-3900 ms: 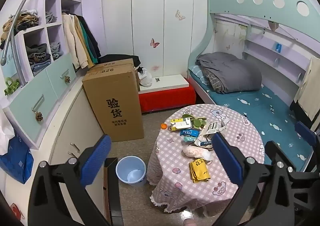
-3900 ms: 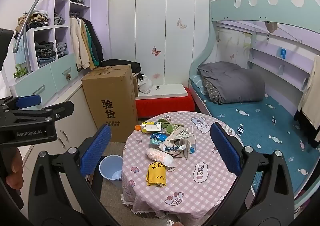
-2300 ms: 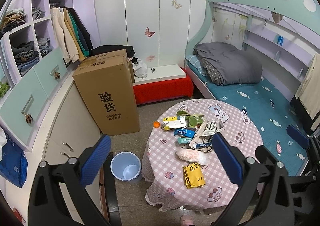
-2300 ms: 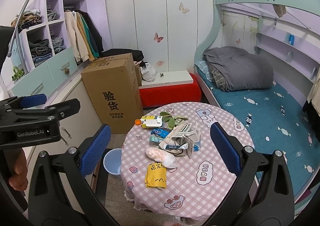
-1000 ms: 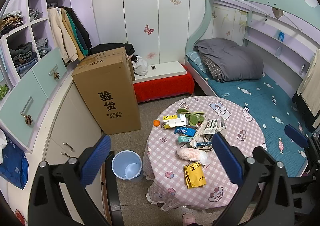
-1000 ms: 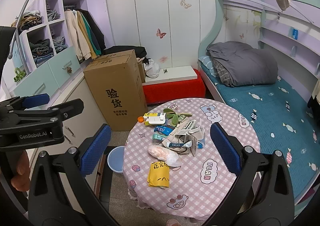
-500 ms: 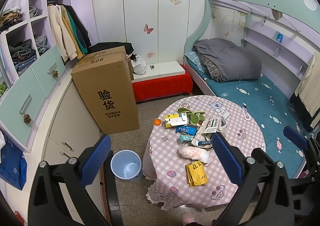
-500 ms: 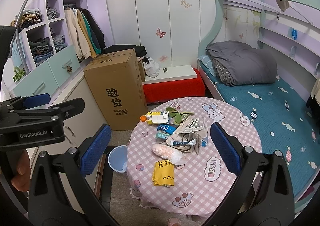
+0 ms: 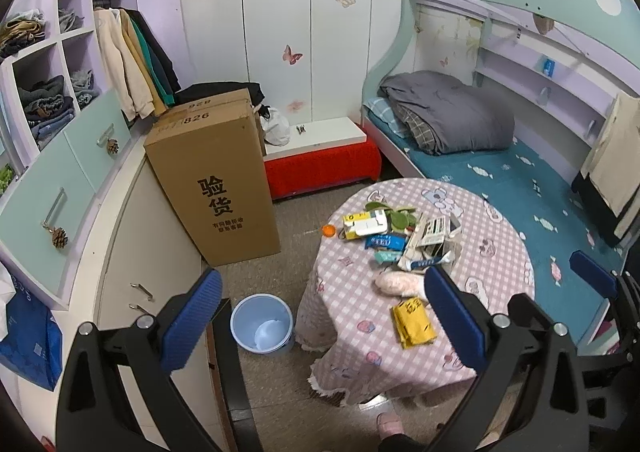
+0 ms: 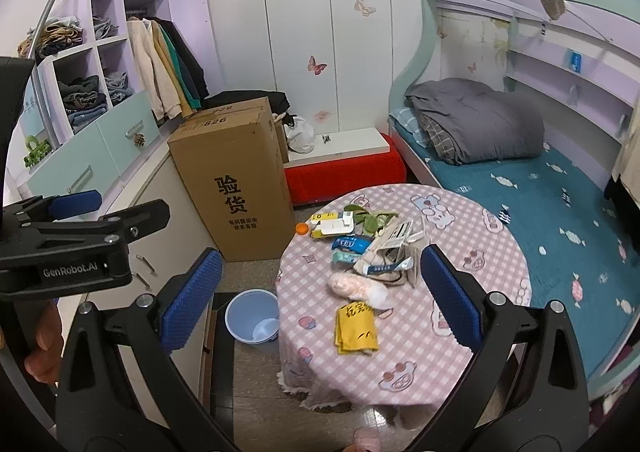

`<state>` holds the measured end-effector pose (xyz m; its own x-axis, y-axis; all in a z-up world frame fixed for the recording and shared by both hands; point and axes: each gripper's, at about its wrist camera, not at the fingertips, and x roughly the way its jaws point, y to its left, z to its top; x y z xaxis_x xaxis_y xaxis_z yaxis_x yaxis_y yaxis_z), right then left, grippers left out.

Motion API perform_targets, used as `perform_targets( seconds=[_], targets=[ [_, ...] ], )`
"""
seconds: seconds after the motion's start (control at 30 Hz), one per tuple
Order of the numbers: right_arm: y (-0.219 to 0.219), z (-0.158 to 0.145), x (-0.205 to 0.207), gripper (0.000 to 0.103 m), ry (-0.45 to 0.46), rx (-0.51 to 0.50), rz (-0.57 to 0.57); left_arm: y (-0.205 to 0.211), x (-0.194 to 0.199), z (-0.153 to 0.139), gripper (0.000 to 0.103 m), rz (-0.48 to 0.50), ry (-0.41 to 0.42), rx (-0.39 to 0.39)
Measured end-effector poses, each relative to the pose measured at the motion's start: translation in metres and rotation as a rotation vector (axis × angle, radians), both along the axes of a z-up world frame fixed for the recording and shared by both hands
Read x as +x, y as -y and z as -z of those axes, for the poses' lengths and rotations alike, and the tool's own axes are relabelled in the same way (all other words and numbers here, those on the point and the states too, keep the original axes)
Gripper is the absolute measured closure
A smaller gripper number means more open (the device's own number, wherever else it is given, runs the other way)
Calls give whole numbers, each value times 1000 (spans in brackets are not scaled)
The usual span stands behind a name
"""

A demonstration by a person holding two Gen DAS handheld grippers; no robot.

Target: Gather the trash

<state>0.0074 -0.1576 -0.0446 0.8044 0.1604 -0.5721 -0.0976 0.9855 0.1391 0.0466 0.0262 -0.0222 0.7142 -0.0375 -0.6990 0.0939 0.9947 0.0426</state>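
The trash lies in a heap on the round table, with what looks like a yellow bag nearest, the blue bin on the floor beside it, and the left gripper and right gripper both spread wide, holding nothing.

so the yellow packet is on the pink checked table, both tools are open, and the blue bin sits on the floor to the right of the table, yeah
Not quite. The blue bin sits on the floor to the left of the table, by the cabinet, as both wrist views show. The rest holds: the yellow packet lies on the table, and the left tool and right tool are open.
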Motion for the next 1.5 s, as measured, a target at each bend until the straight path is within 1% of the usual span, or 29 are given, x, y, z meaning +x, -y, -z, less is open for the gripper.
perform_targets(
  seconds=[0.13, 0.27, 0.43, 0.6, 0.77, 0.9, 1.03, 1.13, 1.17, 1.27, 1.3, 1.33, 1.4, 1.43, 1.5],
  targets=[
    [-11, 2, -13, 6, -11, 16, 30, -18, -10, 2, 4, 20, -15, 8],
    [-17, 6, -25, 6, -27, 61, 46, -31, -15, 5, 4, 33, -30, 5],
    [-15, 16, -23, 6, -97, 100, 77, -39, -14, 13, 4, 42, -64, -21],
    [-1, 30, -15, 6, -156, 150, 98, -40, -4, 29, 4, 45, -126, -46],
    [14, 48, 2, 6, -204, 127, 111, -27, 13, 55, 4, 52, -219, -64],
    [34, 69, 23, 6, -252, 118, 119, -1, 37, 82, 4, 54, -299, -52],
    [63, 102, 55, 6, -338, 104, 114, 30, 66, 115, 4, 45, -383, -51],
    [83, 126, 76, 6, -400, 96, 104, 58, 91, 148, 4, 37, -479, -51],
    [92, 137, 86, 6, -426, 92, 98, 70, 101, 163, 4, 31, -517, -44],
    [115, 166, 107, 6, -504, 85, 89, 94, 118, 198, 4, 18, -577, -12],
    [122, 176, 113, 6, -530, 80, 86, 103, 125, 213, 4, 14, -614, -3],
    [129, 185, 119, 6, -558, 77, 79, 110, 129, 224, 4, 11, -638, -8],
    [139, 199, 129, 6, -594, 73, 66, 124, 139, 252, 4, -2, -689, -13],
    [144, 207, 135, 6, -613, 65, 57, 127, 141, 260, 4, -7, -702, -11],
    [151, 218, 142, 6, -638, 65, 48, 136, 147, 284, 4, -23, -742, 9]
  ],
)
